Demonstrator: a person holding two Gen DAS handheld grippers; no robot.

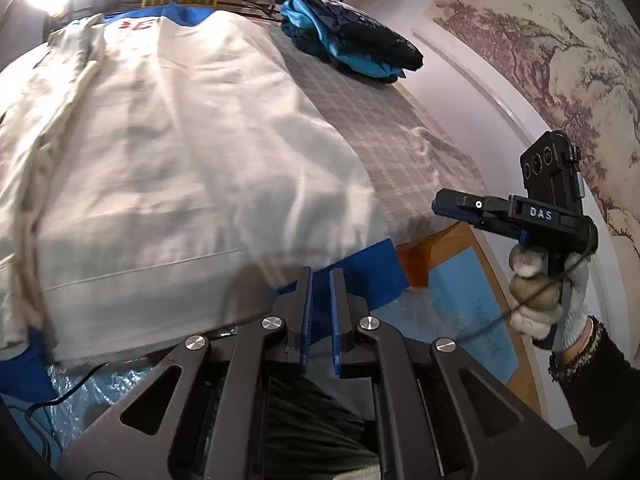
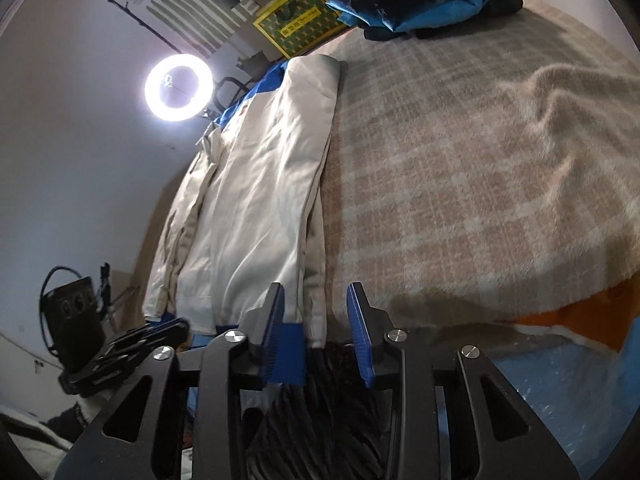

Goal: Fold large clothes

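Observation:
A cream jacket point(image 1: 168, 152) with blue trim and red letters near the collar lies flat on the checked blanket point(image 1: 372, 120). In the right wrist view the jacket point(image 2: 260, 184) is a long narrow strip running away from me. My left gripper point(image 1: 321, 314) hovers over the jacket's blue hem point(image 1: 360, 268), its pads close together with nothing between them. My right gripper point(image 2: 318, 326) stands open above the hem's corner point(image 2: 294, 344), gripping nothing. A gloved hand point(image 1: 536, 292) holds the right gripper point(image 1: 440, 205) off the bed's near edge. The left gripper point(image 2: 172, 328) shows at the lower left.
A folded pile of navy and light-blue clothes point(image 1: 352, 36) point(image 2: 424, 4) sits at the bed's far end. The blanket point(image 2: 480, 160) is rumpled on the right, with an orange edge point(image 2: 576, 320) over blue plastic-wrapped bedding. A ring light point(image 2: 179, 87) glows by the far wall.

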